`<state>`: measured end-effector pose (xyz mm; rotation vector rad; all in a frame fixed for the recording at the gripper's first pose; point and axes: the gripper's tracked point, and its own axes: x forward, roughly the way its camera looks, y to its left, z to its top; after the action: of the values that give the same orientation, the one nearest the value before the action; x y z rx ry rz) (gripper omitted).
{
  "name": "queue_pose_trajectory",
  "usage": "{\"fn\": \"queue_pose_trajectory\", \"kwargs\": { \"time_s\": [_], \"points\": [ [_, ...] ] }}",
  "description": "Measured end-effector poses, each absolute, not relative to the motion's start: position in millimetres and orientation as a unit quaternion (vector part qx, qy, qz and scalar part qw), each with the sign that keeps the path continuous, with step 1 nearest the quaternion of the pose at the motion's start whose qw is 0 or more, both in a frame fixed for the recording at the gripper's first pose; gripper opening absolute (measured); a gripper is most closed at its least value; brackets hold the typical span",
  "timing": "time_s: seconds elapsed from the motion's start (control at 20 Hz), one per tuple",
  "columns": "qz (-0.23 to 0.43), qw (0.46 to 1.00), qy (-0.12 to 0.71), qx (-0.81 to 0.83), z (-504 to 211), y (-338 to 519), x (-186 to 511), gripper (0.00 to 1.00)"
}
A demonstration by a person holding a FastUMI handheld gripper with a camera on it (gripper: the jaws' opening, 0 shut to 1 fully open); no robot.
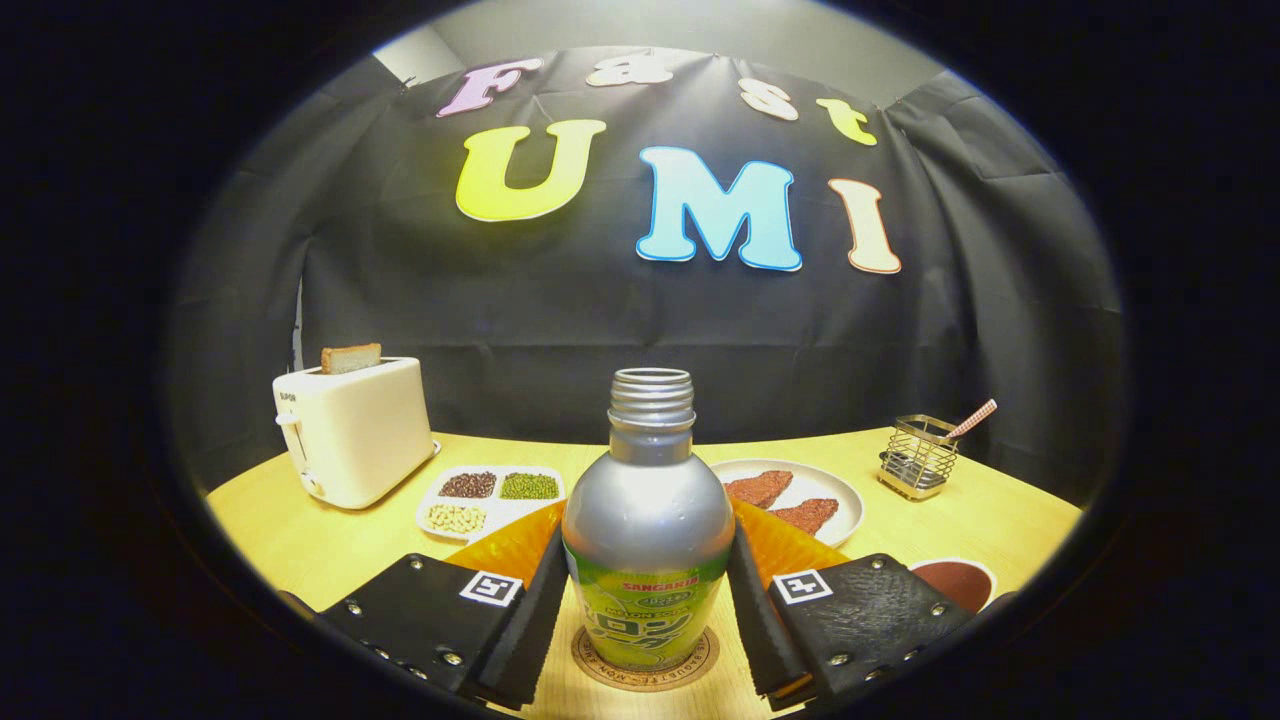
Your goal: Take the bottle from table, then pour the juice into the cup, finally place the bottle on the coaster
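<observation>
The surface [300,540] is a yellow wooden top carrying everything. On it the bottle [647,540], silver with no cap on its threaded neck, stands upright on the round coaster [600,668], between the 2 fingers of the gripper [647,610]. The fingers sit against its sides, though whether they press or have just let go I cannot tell. If this is the final placing, the step calls for parting the fingers evenly and backing straight off, so neither one drags the bottle off the coaster. A toaster [355,430] holds 1 slice of bread [350,357]. A white plate [845,505] carries 2 brown pieces. A divided tray [492,508] holds dark, green and pale beans in separate compartments. A wire basket [918,458] holds a straw. A cup [958,580], beside the right finger, contains dark liquid.
</observation>
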<state>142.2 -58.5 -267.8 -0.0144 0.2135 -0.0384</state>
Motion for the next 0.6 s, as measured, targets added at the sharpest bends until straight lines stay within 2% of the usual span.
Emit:
{"fn": "queue_pose_trajectory", "kwargs": {
  "time_s": [0.35,0.45,0.6],
  "points": [
    [-0.029,0.995,0.099,0.007,-266.2,-61.2,138.9,0.77],
    [-0.003,0.993,0.117,0.019,-276.3,-51.8,140.3,0.81],
    [0.014,0.994,0.108,0.032,-268.7,-45.8,135.7,1.00]
  ]
}}
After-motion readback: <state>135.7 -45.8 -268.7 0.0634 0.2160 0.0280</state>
